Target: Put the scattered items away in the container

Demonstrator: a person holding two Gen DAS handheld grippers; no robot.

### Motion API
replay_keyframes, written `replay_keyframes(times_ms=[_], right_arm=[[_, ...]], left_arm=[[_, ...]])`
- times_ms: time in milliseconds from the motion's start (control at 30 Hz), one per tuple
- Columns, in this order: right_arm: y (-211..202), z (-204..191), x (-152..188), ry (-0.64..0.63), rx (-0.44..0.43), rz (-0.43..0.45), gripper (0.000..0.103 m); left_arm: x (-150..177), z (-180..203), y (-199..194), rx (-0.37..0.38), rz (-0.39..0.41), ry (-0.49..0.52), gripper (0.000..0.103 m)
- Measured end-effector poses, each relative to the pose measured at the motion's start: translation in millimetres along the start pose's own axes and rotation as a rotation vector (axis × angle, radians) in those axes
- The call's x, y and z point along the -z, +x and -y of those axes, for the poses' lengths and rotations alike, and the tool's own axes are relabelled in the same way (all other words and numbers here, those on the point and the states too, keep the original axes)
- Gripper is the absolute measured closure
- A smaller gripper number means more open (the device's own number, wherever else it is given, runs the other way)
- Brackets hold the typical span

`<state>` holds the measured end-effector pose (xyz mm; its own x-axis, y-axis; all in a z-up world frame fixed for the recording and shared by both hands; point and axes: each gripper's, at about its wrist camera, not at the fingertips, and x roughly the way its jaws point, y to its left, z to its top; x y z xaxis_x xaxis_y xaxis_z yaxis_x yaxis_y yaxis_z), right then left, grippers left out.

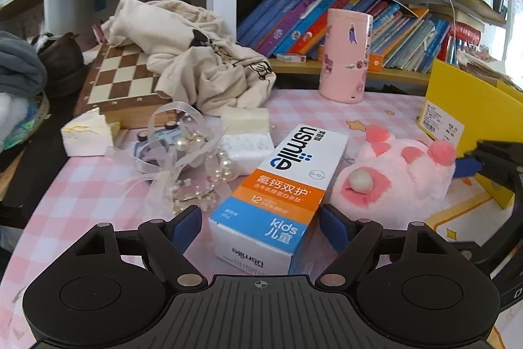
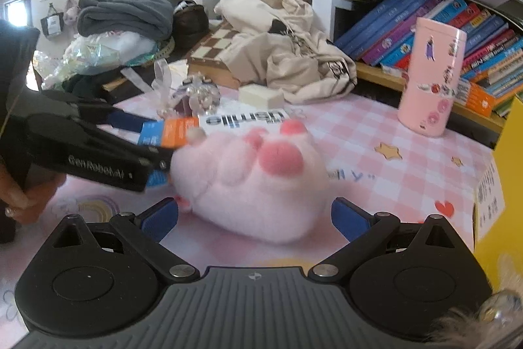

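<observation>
A white, orange and blue toothpaste box [image 1: 278, 188] lies on the pink checked tablecloth. My left gripper [image 1: 260, 226] is open with its blue pads on either side of the box's near end, not closed on it. A pink plush paw [image 1: 398, 172] lies just right of the box. My right gripper [image 2: 255, 218] is open around the near end of the paw [image 2: 258, 179]. The left gripper also shows in the right wrist view [image 2: 143, 133], at the box [image 2: 183, 130]. The yellow container [image 1: 470, 123] stands at the right, also seen in the right wrist view [image 2: 503, 195].
A pearl and ribbon hair ornament [image 1: 186, 152], white foam blocks [image 1: 245, 133] and crumpled paper [image 1: 88, 136] lie left of the box. A chessboard [image 1: 121, 80] under a beige cloth bag [image 1: 196, 61] sits behind. A pink cylinder [image 1: 346, 54] stands before the bookshelf.
</observation>
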<state>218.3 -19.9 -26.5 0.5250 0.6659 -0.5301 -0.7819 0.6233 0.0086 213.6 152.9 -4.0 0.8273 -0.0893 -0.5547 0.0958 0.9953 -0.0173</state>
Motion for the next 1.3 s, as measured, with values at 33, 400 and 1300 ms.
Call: replay_keyframes(times_ms=[33,400,1300], right_arm=[[2.2,0.6,-1.8,-0.003,-0.003,0.005,0.002],[2.9,8.1,-2.2,0.04,-0.004,0.012,0.015],[-108.6,-9.1,48.8,-0.01,0.0,0.006,0.014]], left_arm=[[-0.1,0.7,1.9,0.002,-0.005,0.004,0.023],[4.5,10.2,0.1,0.033,-0.027,0.035,0.042],[78.3,47.6,-123.6,0.002,-0.006,0.029,0.048]])
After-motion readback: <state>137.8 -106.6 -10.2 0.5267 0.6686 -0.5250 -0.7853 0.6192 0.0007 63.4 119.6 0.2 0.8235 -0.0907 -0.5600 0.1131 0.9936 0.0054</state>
